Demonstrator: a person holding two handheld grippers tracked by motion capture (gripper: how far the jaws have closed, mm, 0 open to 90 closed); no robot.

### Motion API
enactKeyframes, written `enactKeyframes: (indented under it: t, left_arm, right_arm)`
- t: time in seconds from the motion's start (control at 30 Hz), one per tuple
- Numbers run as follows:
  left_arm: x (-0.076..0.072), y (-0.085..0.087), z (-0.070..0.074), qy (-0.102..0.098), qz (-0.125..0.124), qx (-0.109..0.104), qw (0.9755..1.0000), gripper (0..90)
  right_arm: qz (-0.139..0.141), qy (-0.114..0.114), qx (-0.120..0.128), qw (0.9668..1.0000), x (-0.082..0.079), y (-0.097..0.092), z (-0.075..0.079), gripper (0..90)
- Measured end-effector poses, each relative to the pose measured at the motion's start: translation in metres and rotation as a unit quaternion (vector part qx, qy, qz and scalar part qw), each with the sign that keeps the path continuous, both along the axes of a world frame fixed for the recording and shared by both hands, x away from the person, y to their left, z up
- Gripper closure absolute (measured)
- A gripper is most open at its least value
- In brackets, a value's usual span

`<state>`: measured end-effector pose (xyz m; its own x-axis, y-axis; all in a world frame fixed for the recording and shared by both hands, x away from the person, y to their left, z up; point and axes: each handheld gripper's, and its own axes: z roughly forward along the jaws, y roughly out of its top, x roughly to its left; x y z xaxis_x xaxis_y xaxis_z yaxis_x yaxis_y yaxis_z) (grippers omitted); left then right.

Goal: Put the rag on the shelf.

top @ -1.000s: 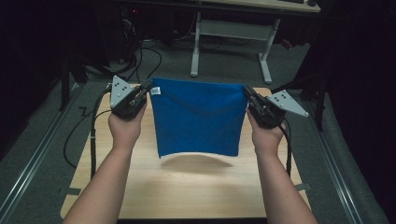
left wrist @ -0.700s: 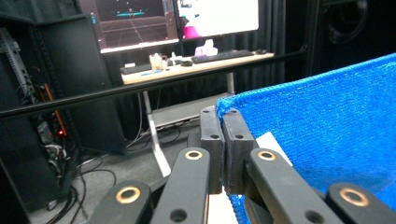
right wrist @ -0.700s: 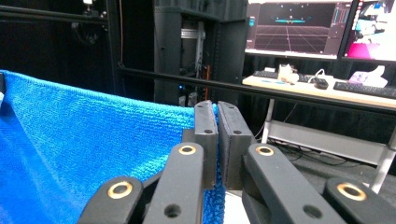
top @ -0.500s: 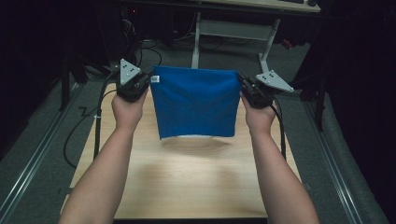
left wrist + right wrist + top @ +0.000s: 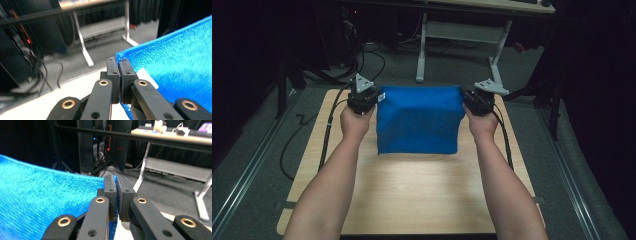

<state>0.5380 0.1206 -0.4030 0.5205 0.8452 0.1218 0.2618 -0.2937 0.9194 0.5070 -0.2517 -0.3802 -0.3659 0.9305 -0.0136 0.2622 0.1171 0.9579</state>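
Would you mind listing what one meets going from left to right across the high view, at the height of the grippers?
Cable → left gripper → blue towel → right gripper → its trailing cable. Both grippers are clamped on the towel's top corners, holding it up above the wooden table.
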Motion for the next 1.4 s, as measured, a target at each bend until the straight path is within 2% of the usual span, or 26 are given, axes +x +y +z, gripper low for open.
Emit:
enactKeyframes:
  t: [0.17,0.3,0.53,0.6,0.8,1.1,1.27,1.4]
  left_arm:
    - [-0.003,0.002,-0.022,0.028,-0.009,-0.002,0.9996,88.7]
    - [-0.007,0.004,-0.037,0.048,-0.013,-0.008,0.9988,88.7]
    - [-0.013,0.004,-0.053,0.073,-0.025,-0.004,0.9970,88.7]
    - [-0.016,0.002,-0.057,0.072,-0.029,0.003,0.9970,88.7]
    - [-0.023,0.000,-0.071,0.091,-0.043,-0.003,0.9949,88.6]
    - [-0.034,-0.003,-0.083,0.103,-0.051,0.005,0.9933,88.6]
    - [-0.037,-0.002,-0.089,0.114,-0.052,0.012,0.9921,88.5]
    - [-0.042,-0.001,-0.094,0.118,-0.055,0.015,0.9914,88.5]
  right_arm:
    - [0.008,0.021,-0.005,0.9997,0.001,-0.002,-0.020,87.6]
    - [0.013,0.040,0.007,0.9991,-0.001,-0.003,-0.034,87.6]
    - [0.016,0.058,0.013,0.9981,-0.007,-0.004,-0.060,87.6]
    - [0.017,0.063,0.009,0.9978,-0.008,-0.003,-0.065,87.5]
    - [0.022,0.066,0.002,0.9976,-0.014,0.001,-0.075,87.4]
    - [0.028,0.077,-0.015,0.9965,-0.020,0.005,-0.089,87.3]
    - [0.025,0.093,-0.019,0.9952,-0.023,0.005,-0.099,87.3]
    - [0.025,0.103,-0.035,0.9938,-0.025,0.005,-0.106,87.1]
